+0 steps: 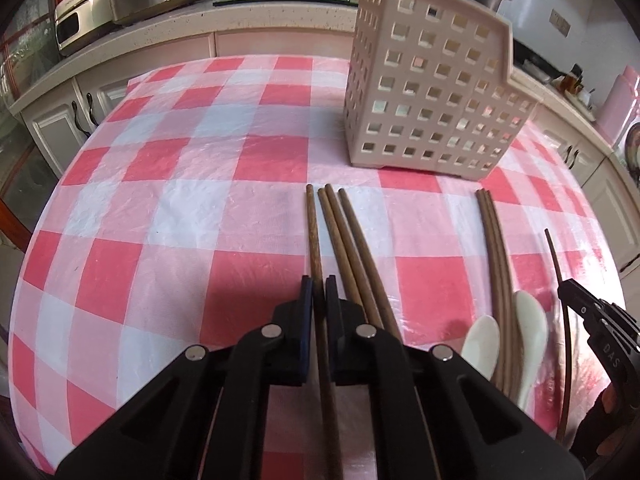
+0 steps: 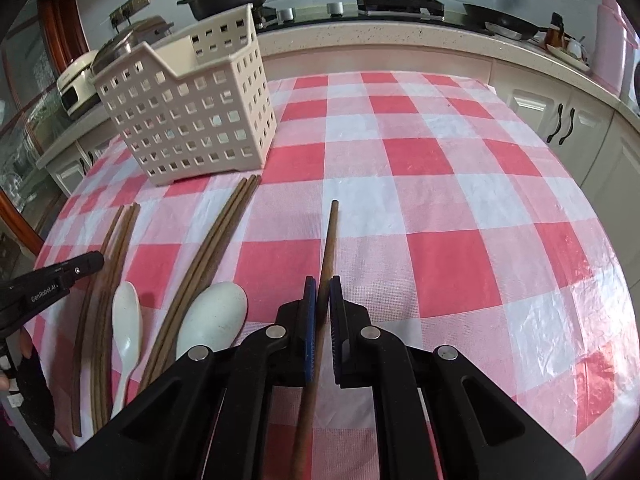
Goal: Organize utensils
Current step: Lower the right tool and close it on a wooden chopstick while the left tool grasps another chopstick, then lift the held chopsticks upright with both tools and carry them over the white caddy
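Observation:
My left gripper is shut on a brown wooden chopstick that points toward the beige perforated utensil holder. Three more chopsticks lie just to its right on the checked cloth. My right gripper is shut on another chopstick. In the right wrist view the holder stands at far left, with a chopstick bundle and two white spoons left of my gripper. The right gripper shows at the right edge of the left wrist view; the left gripper shows at left of the right wrist view.
The table has a red and white checked plastic cloth. A chopstick bundle and two white spoons lie right of my left gripper. Behind the table runs a kitchen counter with pots and a stove.

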Motion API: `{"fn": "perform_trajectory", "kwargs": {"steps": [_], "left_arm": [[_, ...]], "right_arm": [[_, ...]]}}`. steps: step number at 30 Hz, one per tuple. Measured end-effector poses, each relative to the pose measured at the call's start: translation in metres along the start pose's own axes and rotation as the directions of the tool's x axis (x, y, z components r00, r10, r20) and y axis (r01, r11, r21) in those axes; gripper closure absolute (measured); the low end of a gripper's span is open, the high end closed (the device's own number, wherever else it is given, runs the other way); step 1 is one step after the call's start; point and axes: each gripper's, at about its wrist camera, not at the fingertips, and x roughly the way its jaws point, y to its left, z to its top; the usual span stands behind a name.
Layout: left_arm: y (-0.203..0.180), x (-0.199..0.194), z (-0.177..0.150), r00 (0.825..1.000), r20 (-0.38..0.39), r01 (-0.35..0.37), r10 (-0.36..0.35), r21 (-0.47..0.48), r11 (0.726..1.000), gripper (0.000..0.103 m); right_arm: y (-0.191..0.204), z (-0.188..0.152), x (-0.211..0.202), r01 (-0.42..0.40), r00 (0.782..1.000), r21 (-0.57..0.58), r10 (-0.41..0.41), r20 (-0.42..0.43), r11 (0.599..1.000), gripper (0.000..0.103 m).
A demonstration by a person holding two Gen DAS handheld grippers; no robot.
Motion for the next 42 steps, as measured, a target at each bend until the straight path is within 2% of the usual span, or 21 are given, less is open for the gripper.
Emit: {"fn": "perform_trajectory", "kwargs": {"steps": [11, 21, 30, 42], "left_arm": [[0.006, -0.043, -0.001, 0.994, 0.105, 0.035, -0.034, -0.002, 0.999, 0.096], [0.005, -0.094, -0.003, 0.973, 0.225, 0.05, -0.055, 0.027, 0.998, 0.097], [-0.004, -0.132, -0.011, 0.938, 0.344, 0.021, -0.044, 0.07, 0.997, 0.097], [-0.017, -0.164, -0.004, 0.882, 0.465, 0.024, -0.08, 0.124, 0.992, 0.097]], "right_arm": [[0.013, 0.009, -0.041, -0.023, 0.993, -0.005, 0.024, 0.112, 1.0, 0.096], [0.032, 0.02, -0.085, -0.05, 0.97, -0.037, 0.057, 0.235, 0.998, 0.096], [0.043, 0.02, -0.118, -0.033, 0.946, -0.067, 0.053, 0.32, 0.997, 0.096], [0.057, 0.03, -0.143, -0.041, 0.902, -0.104, 0.082, 0.423, 0.994, 0.096]]}}
